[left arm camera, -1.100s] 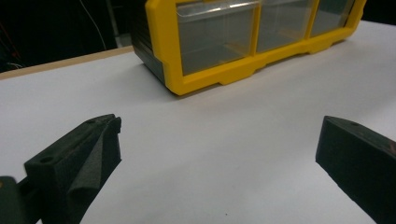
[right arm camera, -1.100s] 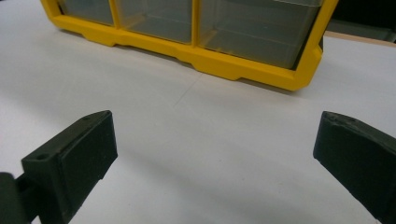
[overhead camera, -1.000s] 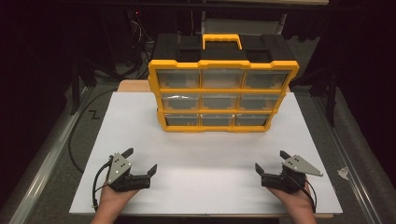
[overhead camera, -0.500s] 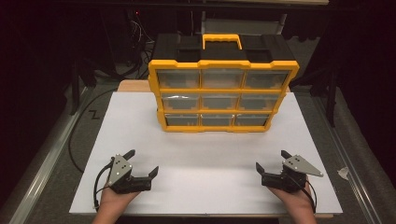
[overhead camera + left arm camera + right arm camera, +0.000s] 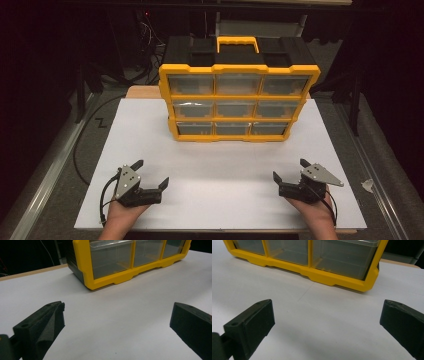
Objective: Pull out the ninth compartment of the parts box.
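Drawer cabinet (image 5: pixel 239 97) stands upright at the white board's (image 5: pixel 215 165) far edge — yellow frame, nine clear drawers, black top. It lies toward 1 o'clock from the left gripper (image 5: pixel 151 173) and 11 o'clock from the right gripper (image 5: pixel 291 170), long axis crosswise, neither nearer. Both grippers' jaws are spread wide, holding nothing.

One yellow organizer (image 5: pixel 239 102) – nine clear drawers (image 5: pixel 233 108), three rows of three; one white board (image 5: pixel 220 170); two grippers – left gripper (image 5: pixel 151 172), right gripper (image 5: pixel 289 170).

The drawer cabinet (image 5: pixel 239 95) stands on the board (image 5: pixel 225 160), behind both claws.
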`<state>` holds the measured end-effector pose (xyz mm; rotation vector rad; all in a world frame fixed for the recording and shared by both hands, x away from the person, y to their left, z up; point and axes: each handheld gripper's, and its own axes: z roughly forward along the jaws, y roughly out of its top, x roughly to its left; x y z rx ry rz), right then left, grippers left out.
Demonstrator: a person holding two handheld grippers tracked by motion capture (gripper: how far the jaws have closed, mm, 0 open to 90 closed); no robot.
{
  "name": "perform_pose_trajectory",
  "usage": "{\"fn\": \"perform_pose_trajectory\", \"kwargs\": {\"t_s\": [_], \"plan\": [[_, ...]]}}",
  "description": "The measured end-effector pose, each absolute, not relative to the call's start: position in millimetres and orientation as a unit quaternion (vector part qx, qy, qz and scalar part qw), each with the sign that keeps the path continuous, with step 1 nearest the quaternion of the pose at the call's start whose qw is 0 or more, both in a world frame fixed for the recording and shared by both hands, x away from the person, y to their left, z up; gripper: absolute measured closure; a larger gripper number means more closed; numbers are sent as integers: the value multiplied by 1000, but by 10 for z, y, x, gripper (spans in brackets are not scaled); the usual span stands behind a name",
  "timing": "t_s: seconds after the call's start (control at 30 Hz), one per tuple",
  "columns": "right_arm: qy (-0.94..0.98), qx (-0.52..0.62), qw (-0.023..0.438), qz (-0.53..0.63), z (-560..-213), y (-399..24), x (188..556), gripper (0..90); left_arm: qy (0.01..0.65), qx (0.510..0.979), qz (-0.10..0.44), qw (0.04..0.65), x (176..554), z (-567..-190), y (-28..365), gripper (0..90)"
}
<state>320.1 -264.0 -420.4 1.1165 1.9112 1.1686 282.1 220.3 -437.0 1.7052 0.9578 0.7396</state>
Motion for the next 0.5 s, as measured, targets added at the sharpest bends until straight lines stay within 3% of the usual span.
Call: {"fn": "perform_pose_trajectory", "kwargs": {"t_s": [0.5], "plan": [[722,435,322,431,-4220,-2560,3462,9,386,710,307,503,2832,-4374,2182,3]]}}
